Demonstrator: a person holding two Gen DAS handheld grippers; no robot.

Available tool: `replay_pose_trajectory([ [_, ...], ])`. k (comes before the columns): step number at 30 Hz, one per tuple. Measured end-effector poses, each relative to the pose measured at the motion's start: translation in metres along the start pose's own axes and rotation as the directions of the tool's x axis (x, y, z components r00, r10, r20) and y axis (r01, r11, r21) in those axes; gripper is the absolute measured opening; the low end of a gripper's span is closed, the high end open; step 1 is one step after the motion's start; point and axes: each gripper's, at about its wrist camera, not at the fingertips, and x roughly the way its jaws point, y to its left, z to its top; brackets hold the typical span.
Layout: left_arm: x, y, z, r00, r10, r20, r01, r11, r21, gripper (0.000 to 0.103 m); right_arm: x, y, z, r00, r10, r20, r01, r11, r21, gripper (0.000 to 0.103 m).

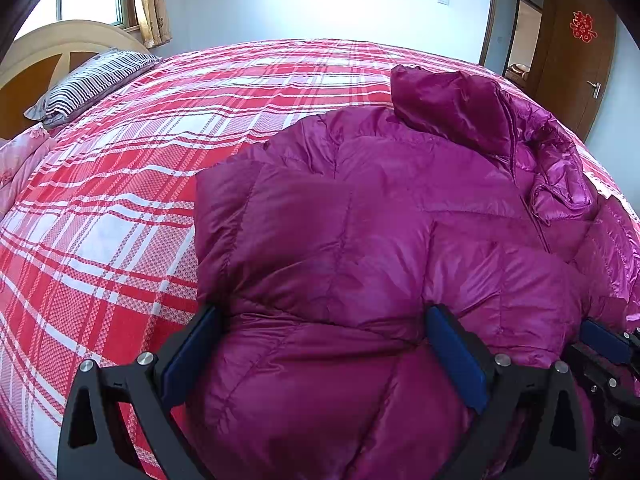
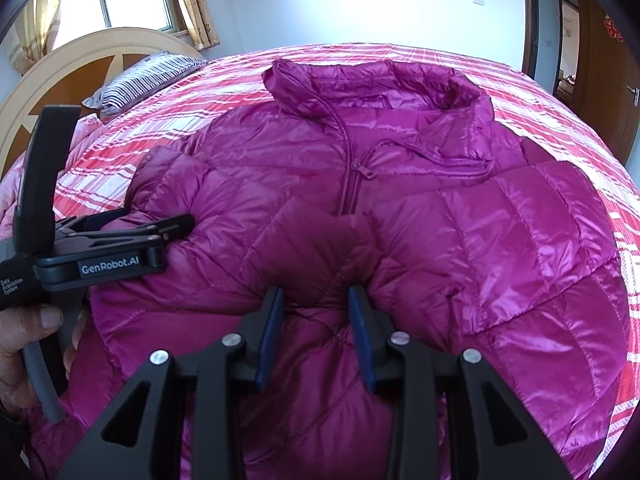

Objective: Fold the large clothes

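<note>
The jacket (image 2: 400, 208) lies zipped on the bed (image 1: 100, 208) with both sleeves folded in; left tongs (image 1: 324, 340) gape wide astride its hem, right tongs (image 2: 316, 312) pinch a puffy fold there, so next the hem probably swings toward the collar.

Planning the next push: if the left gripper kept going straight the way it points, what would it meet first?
The jacket: its puffy fabric already bulges between the left gripper fingers, so it would likely press deeper into the padding, then the bed beneath.
</note>
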Motion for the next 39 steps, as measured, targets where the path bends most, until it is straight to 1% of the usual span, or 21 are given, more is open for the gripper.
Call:
replay_pose_trajectory([
  [11,0.000,0.000,0.000,1.000,-0.001,-0.001,0.001,1.000,0.001,0.102,0.001,0.004,0.000,1.000,-0.027,-0.003,0.027,0.999,-0.022,0.037],
  [36,0.001,-0.001,0.002,1.000,0.006,-0.007,-0.006,1.000,0.006,0.102,0.002,0.005,-0.001,1.000,-0.029,0.002,0.029,0.999,-0.023,0.037],
  [39,-0.010,-0.002,0.002,1.000,0.009,0.009,-0.009,1.000,0.028,0.102,0.001,0.005,0.000,1.000,-0.026,0.003,0.026,0.999,-0.021,0.037],
])
